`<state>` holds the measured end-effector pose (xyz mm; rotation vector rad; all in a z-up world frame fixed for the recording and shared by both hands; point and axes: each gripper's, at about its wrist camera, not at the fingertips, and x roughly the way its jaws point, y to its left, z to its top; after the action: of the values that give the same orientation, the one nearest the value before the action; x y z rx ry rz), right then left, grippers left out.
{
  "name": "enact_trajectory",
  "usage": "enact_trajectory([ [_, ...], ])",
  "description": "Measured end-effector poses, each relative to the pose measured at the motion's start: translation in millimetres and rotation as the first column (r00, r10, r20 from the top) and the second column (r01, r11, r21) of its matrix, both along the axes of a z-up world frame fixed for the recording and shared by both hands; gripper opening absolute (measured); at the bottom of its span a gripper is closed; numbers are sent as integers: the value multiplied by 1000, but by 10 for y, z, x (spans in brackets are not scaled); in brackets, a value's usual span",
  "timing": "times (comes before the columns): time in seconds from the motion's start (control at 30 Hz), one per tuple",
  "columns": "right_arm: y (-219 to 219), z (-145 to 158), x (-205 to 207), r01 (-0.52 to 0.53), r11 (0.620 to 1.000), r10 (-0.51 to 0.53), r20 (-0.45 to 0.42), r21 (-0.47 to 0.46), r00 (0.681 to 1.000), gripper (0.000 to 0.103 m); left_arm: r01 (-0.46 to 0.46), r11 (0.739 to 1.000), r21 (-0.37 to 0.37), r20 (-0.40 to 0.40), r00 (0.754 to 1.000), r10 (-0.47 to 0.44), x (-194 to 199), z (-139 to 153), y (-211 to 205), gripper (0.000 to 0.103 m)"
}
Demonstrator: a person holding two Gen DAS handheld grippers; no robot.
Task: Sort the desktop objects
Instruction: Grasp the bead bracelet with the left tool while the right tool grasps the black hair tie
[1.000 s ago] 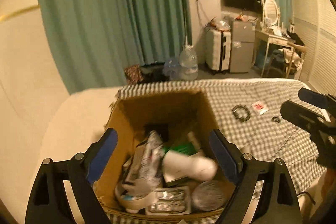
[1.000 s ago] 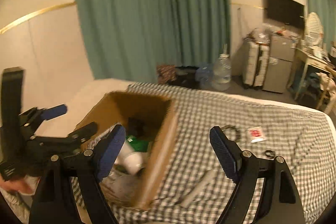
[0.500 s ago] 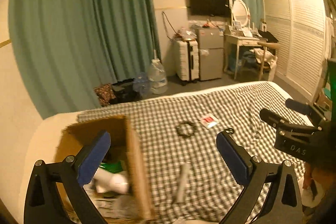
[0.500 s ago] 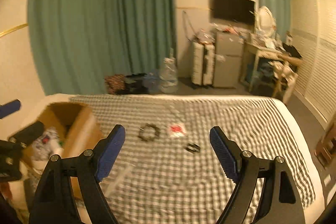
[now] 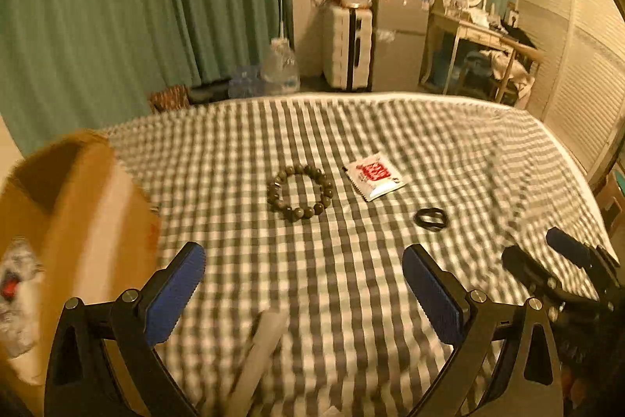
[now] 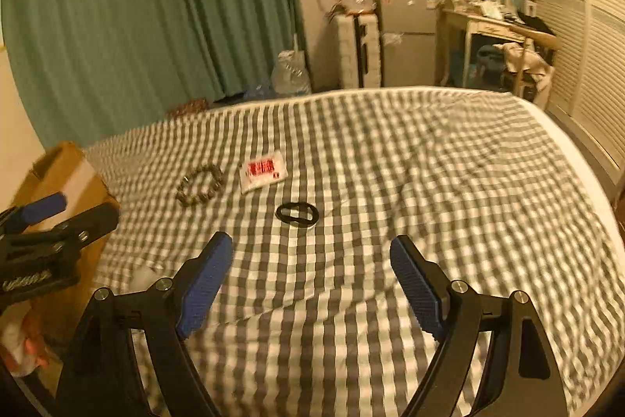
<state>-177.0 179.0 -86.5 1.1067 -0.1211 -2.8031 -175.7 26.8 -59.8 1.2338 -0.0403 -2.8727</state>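
A bead bracelet, a white-and-red sachet and a black hair tie lie on the checked cloth. A pale tube lies near the front, between my left fingers. My left gripper is open and empty above the cloth. My right gripper is open and empty, just short of the hair tie. The bracelet and the sachet lie further back left in the right wrist view. A cardboard box with packets in it stands at the left.
The box stands at the cloth's left edge. The right gripper shows at the right in the left wrist view. Beyond the far edge are green curtains, a water bottle, a suitcase and a dressing table.
Both grippers have swung right, away from the box and over the cloth. The bracelet, sachet and hair tie now lie closer ahead. Both stay open and empty.
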Motion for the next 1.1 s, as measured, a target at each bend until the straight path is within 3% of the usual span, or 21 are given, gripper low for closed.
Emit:
enact_trajectory([
  [0.13, -78, -228, -426, -38, 999, 38, 24, -13, 999, 83, -34, 999, -20, 24, 999, 35, -441, -289, 39, 103],
  [0.33, -189, -587, -893, -76, 997, 74, 91, 17, 993, 83, -95, 994, 63, 89, 992, 89, -1027, -652, -78, 103],
  [0.4, -218, -718, -953, -66, 997, 60, 128, 41, 990, 77, -88, 994, 60, 106, 991, 82, -1112, -764, -69, 103],
  [0.5, -185, -826, -932, -54, 998, 48, 133, 44, 990, 69, -24, 997, -67, 155, 987, 34, -1182, -971, 79, 102],
  [0.53, -170, -818, -918, -44, 997, 36, 135, 60, 990, 61, -8, 997, -76, 131, 991, 18, -1153, -997, 96, 98],
  [0.6, -115, -777, -869, -23, 997, 14, 126, 71, 992, 38, 13, 1000, -15, 131, 991, -11, -1133, -988, 75, 82],
  [0.63, -83, -766, -847, -9, 997, 0, 124, 72, 992, 17, 22, 1000, -10, 138, 990, -21, -1120, -967, 80, 64],
  [0.67, -32, -755, -815, 10, 998, -18, 121, 65, 992, 7, 48, 999, -1, 147, 988, -47, -1104, -925, 99, 50],
  [0.7, 18, -753, -788, 20, 999, -25, 129, 35, 991, 7, 82, 997, 8, 158, 984, -82, -1089, -880, 125, 26],
  [0.73, 64, -740, -781, 35, 999, -36, 136, 15, 990, 7, 101, 995, 5, 167, 981, -100, -1078, -847, 142, 12],
  [0.93, 126, -586, -444, 65, 998, -62, 145, -12, 988, 6, 122, 989, 80, 176, 975, -135, -743, -598, 25, 10],
  [1.1, 78, -374, -134, 58, 998, -55, 125, -22, 991, 6, 122, 983, 134, 134, 981, -140, -384, -245, -120, 10],
])
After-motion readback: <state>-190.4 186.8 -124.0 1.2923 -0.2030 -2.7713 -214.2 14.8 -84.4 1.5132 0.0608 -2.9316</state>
